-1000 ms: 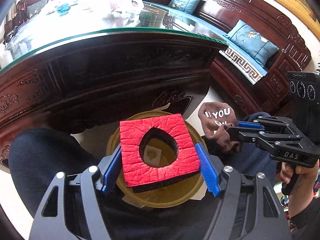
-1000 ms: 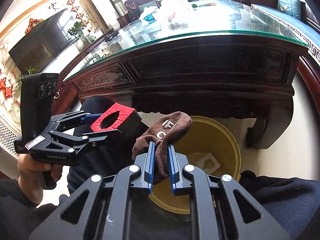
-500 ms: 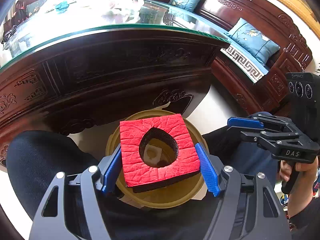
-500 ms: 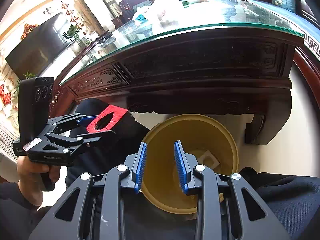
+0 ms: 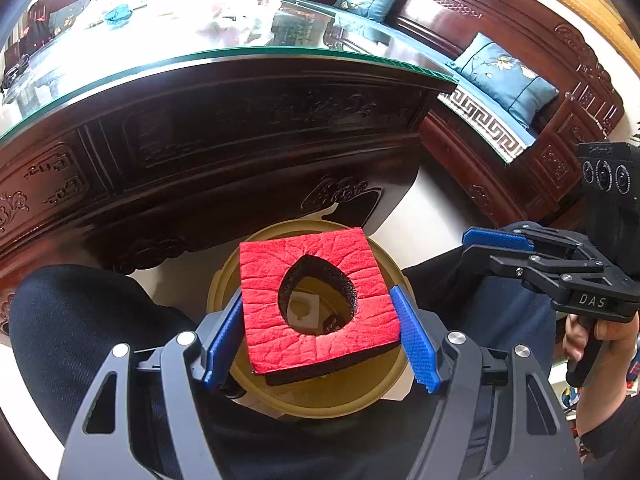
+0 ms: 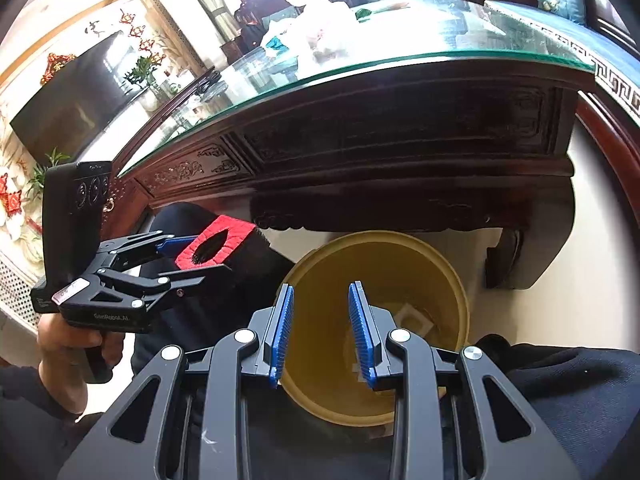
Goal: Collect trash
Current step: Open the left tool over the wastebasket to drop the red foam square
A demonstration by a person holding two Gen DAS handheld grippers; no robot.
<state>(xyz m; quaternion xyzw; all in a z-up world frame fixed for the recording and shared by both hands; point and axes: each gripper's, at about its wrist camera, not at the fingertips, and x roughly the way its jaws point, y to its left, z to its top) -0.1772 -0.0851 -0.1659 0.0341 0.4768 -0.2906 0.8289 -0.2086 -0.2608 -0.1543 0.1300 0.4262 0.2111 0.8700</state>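
My left gripper (image 5: 320, 316) is shut on a square red foam piece (image 5: 320, 280) with a teardrop hole and a black underside, held flat above the yellow bin (image 5: 320, 400). The foam also shows in the right wrist view (image 6: 218, 246). My right gripper (image 6: 322, 316) is open and empty, over the bin's near rim (image 6: 304, 268). White trash (image 6: 412, 318) lies at the bottom of the bin. The right gripper appears in the left wrist view (image 5: 496, 242) to the right of the bin.
A dark carved wooden table with a glass top (image 5: 240, 120) stands just behind the bin, with white bags (image 5: 228, 4) on it. A wooden sofa with blue cushions (image 5: 504, 72) is at the right. The person's dark-trousered knees (image 5: 80, 320) flank the bin.
My right gripper opened and the brown sock it held is gone from its fingers. The left gripper stays still, holding the red foam over the bin.
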